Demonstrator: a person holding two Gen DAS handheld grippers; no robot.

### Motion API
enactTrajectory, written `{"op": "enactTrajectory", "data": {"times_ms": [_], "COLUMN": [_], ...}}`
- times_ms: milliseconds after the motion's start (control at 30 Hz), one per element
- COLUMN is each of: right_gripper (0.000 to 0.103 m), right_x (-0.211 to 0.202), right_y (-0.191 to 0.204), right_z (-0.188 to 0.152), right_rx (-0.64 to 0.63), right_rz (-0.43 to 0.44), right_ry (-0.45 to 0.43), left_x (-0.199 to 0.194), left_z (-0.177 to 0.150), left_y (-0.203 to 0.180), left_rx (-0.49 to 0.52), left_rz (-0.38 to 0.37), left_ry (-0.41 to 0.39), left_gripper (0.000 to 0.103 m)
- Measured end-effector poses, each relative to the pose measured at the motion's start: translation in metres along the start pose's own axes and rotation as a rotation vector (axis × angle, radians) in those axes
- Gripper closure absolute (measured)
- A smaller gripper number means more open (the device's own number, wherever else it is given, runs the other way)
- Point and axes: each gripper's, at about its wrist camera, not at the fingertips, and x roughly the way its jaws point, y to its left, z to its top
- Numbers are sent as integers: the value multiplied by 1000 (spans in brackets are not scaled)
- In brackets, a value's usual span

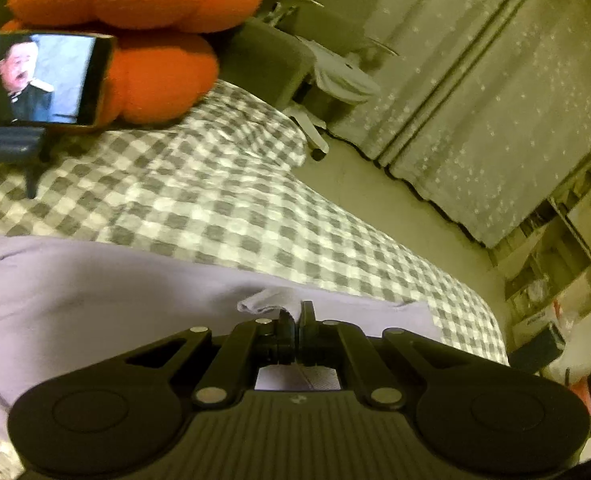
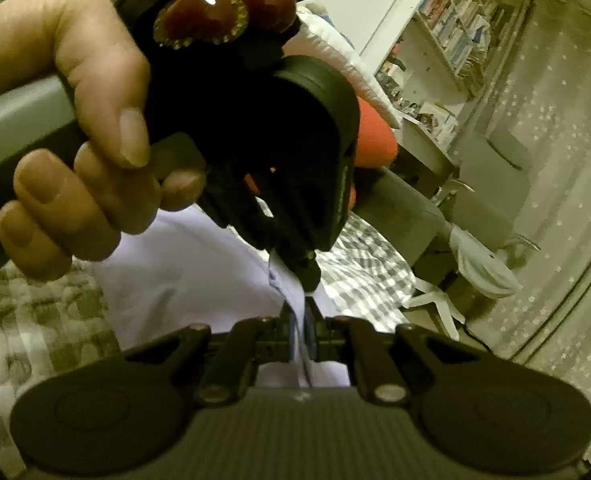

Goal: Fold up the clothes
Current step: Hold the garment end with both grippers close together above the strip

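Both tongs, left gripper (image 1: 295,314) and right gripper (image 2: 301,316), are clenched on the lilac garment (image 1: 95,304); keep its edge taut and level, lower centre of frame.

Counted across both views: 2 grippers — the left gripper (image 1: 295,314) and the right gripper (image 2: 300,322); 1 pale lilac garment (image 1: 95,304); 1 orange cushion (image 1: 143,20); 1 phone (image 1: 39,80) — propped up; 1 hand (image 2: 75,152); 1 bookshelf (image 2: 455,28).

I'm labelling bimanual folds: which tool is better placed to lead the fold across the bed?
Probably left: the left tool pinches the lavender garment with open checkered bedding ahead; the right tool, also gripping, faces the other tool.
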Motion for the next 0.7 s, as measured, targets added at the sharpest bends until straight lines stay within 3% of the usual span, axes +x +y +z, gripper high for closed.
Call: {"op": "enactTrajectory", "data": {"times_ms": [433,700], "right_gripper": [96,96], "right_x": [31,35], "right_y": [47,59], "right_z": [19,28], "right_rx": [16,73], "right_rz": [16,46], "right_ry": [24,29], "left_x": [-4,-10], "left_z": [6,7], "left_y": [47,61], "left_rx": [-66,-40], "left_rz": [37,61], "left_ry": [-16,-32], "left_gripper": [103,103]}}
